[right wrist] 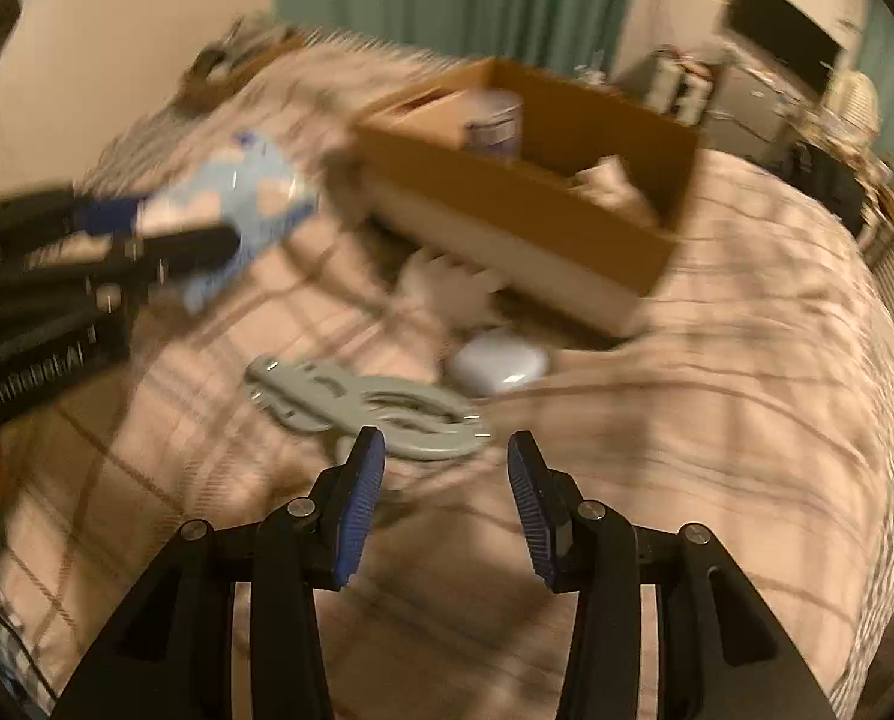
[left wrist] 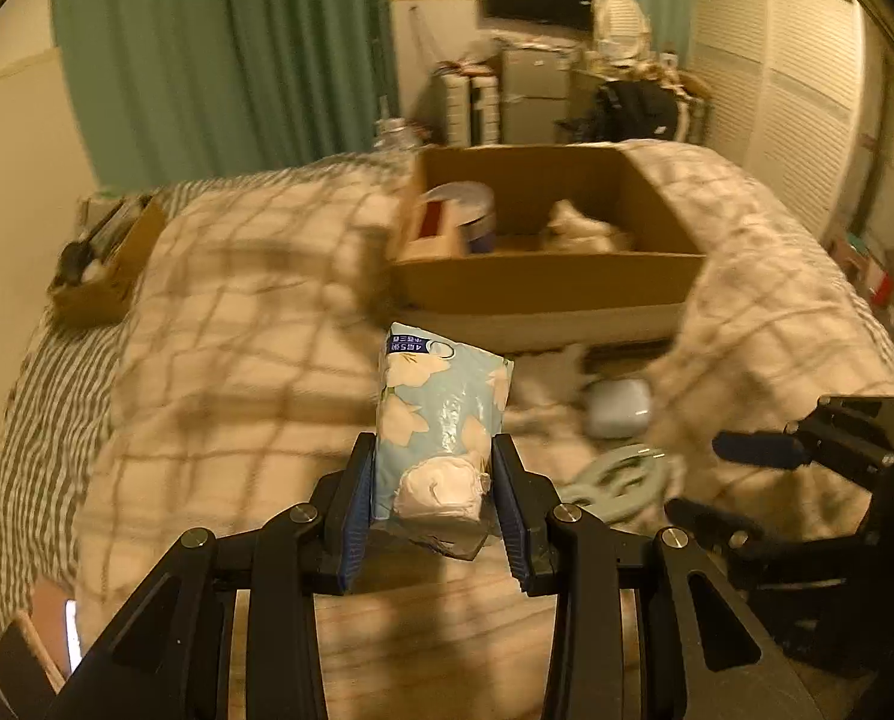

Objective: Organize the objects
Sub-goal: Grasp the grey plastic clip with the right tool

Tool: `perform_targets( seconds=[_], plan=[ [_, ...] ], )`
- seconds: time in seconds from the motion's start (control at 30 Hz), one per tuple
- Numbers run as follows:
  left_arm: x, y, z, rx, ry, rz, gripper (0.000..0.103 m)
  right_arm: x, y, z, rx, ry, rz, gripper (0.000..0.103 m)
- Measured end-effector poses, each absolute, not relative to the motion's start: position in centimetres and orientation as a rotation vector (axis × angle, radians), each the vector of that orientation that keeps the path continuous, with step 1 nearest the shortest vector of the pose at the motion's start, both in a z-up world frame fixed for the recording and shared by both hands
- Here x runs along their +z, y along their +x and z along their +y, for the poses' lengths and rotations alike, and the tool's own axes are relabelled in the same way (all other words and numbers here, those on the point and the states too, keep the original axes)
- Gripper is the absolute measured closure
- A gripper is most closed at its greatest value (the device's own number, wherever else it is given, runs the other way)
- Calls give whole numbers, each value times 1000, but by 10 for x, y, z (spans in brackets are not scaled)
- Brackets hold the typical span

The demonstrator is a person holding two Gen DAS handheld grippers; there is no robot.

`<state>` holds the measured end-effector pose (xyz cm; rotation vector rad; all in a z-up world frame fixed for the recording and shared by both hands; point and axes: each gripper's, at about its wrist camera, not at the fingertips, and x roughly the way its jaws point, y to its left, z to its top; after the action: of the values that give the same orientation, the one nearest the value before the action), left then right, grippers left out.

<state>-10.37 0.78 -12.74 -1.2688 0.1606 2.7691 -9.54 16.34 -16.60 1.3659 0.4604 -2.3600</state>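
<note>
My left gripper [left wrist: 435, 450] is shut on a light-blue floral tissue pack [left wrist: 441, 414] and holds it above the checked blanket, short of the open cardboard box [left wrist: 543, 282]. The pack also shows blurred in the right wrist view [right wrist: 249, 192], held by the left gripper [right wrist: 165, 240]. My right gripper [right wrist: 447, 447] is open and empty, just above the blanket, close behind a flat grey-green disc-shaped object [right wrist: 375, 405]. A small white rounded case [right wrist: 501, 363] lies beyond it. The right gripper shows at the right edge of the left wrist view [left wrist: 741, 474].
The box [right wrist: 525, 198] on the bed holds a round tin [right wrist: 495, 120], a smaller carton and crumpled white items. A second small box [left wrist: 105, 264] sits at the bed's far left. Green curtains, a TV and shelves stand behind. The blanket [right wrist: 717, 420] bulges at right.
</note>
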Motion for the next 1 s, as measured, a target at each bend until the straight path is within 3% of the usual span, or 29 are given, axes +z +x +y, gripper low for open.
perform_targets(
  seconds=[0.3,0.67,0.73,1.0],
  plan=[
    [-140,-105,-25,2802,-1302,57,66,-211,-110,117,-2245,1459,733,59],
    [-147,-107,-32,2765,-1310,-16,66,-214,-125,108,-2266,1451,730,55],
    [-146,-105,-31,2762,-1306,-16,66,-209,-122,111,-2282,1429,719,71],
    [-134,-87,-23,2757,-1262,0,66,-171,-104,129,-2360,1327,586,85]
  ],
)
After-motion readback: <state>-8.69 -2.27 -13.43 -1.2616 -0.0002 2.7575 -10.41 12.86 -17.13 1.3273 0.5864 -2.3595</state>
